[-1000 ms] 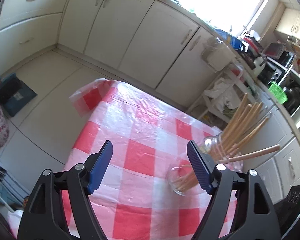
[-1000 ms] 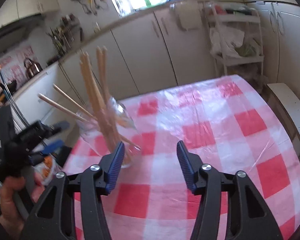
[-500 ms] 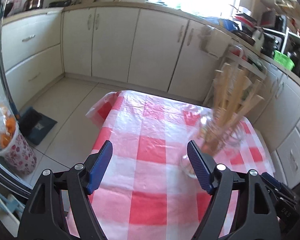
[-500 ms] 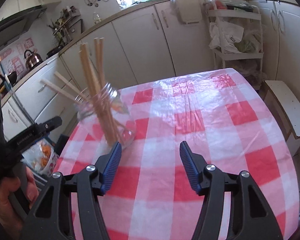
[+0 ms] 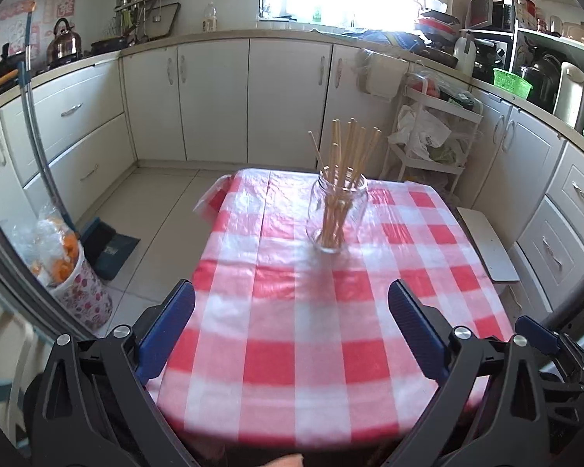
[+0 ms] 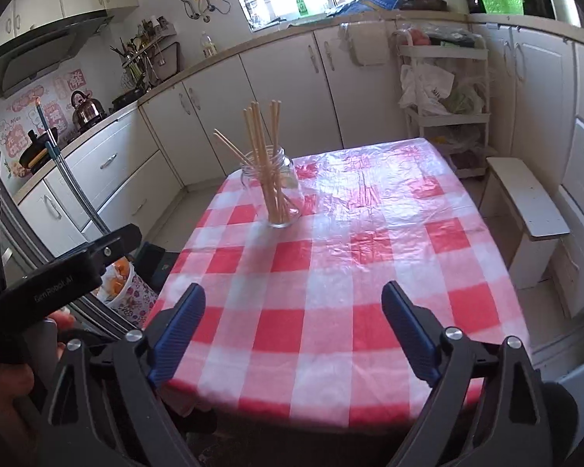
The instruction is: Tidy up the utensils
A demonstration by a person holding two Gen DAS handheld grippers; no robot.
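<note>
A clear glass jar (image 5: 337, 214) stands upright on the red-and-white checked tablecloth (image 5: 292, 311), holding several wooden chopsticks (image 5: 346, 144). It also shows in the right wrist view (image 6: 278, 190) with the chopsticks (image 6: 262, 140) fanned out of its mouth. My left gripper (image 5: 292, 327) is open and empty, held above the table's near edge, well short of the jar. My right gripper (image 6: 294, 327) is open and empty, also back over the near edge. The left gripper's body (image 6: 58, 276) shows at the left of the right wrist view.
White cabinets (image 5: 214, 97) run along the back and sides. A white wire rack (image 5: 432, 136) with bags stands behind the table. A white stool (image 6: 525, 202) is to the right. A floral bin (image 5: 74, 272) and a dustpan (image 5: 109, 249) are on the floor at left.
Both grippers have pulled back and up from the jar toward the near table edge. The jar now stands farther off, alone in the middle. Both jaws stay open.
</note>
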